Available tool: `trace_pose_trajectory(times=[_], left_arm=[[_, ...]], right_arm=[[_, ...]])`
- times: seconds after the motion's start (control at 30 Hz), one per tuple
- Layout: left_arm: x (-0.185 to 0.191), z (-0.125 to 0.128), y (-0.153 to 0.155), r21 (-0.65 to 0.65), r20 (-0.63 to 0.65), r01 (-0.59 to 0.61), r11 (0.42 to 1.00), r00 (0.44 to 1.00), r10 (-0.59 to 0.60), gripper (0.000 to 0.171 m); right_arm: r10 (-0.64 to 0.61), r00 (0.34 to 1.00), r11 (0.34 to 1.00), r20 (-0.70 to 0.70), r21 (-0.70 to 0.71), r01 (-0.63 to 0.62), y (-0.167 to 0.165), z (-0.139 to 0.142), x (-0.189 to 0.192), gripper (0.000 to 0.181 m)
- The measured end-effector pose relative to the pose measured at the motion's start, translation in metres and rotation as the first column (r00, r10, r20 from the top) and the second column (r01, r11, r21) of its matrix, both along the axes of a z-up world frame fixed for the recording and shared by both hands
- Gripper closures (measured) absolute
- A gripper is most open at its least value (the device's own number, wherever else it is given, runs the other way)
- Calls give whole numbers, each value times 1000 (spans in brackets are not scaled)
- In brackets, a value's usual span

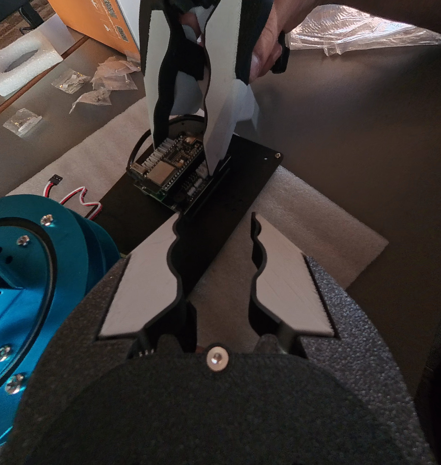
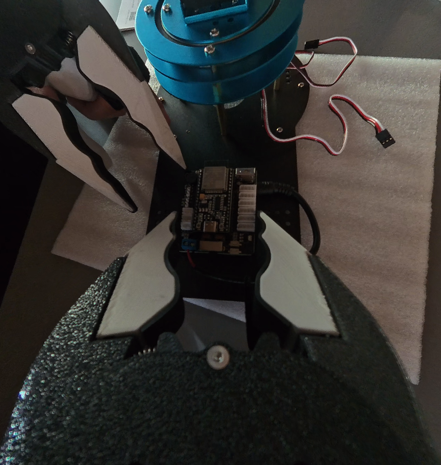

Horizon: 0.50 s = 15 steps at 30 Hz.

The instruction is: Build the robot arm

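Observation:
A black circuit board point(image 2: 216, 208) with white connectors sits on a long black base plate point(image 2: 277, 214). My right gripper point(image 2: 217, 214) is open, with one fingertip at each side edge of the board; I cannot tell if they touch it. In the left wrist view it comes down from above point(image 1: 186, 158) onto the board point(image 1: 174, 173). My left gripper point(image 1: 214, 217) is open and empty, hovering over the plate point(image 1: 249, 166) just short of the board. It shows at the upper left of the right wrist view point(image 2: 159, 187).
A blue stacked turntable point(image 2: 214, 63) stands on the plate's far end, close to my left gripper point(image 1: 25, 276). Red-white-black servo leads point(image 2: 340, 105) and a black cable point(image 2: 312, 214) lie on the white foam sheet point(image 2: 365, 201). Small plastic bags point(image 1: 71, 80), an orange box point(image 1: 96, 17) and a foam block point(image 1: 18, 65) lie beyond.

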<state>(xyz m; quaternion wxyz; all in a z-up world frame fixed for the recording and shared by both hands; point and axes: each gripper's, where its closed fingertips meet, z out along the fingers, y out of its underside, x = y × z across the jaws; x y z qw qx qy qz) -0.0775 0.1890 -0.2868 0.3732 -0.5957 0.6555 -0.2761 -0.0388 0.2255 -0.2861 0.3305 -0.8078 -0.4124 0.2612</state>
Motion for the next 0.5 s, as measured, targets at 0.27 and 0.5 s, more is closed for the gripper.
trace_pose_trajectory(times=[0.27,0.5], left_arm=[[0,-1,0,9,-2,-1,1000,1000,1,119],[0,0,0,1,2,1,1000,1000,-1,118]], right_arm=[[0,1000,1000,21,12,0,0,0,0,123],[8,1000,1000,-6,26,-8,-2,6,-1,116]])
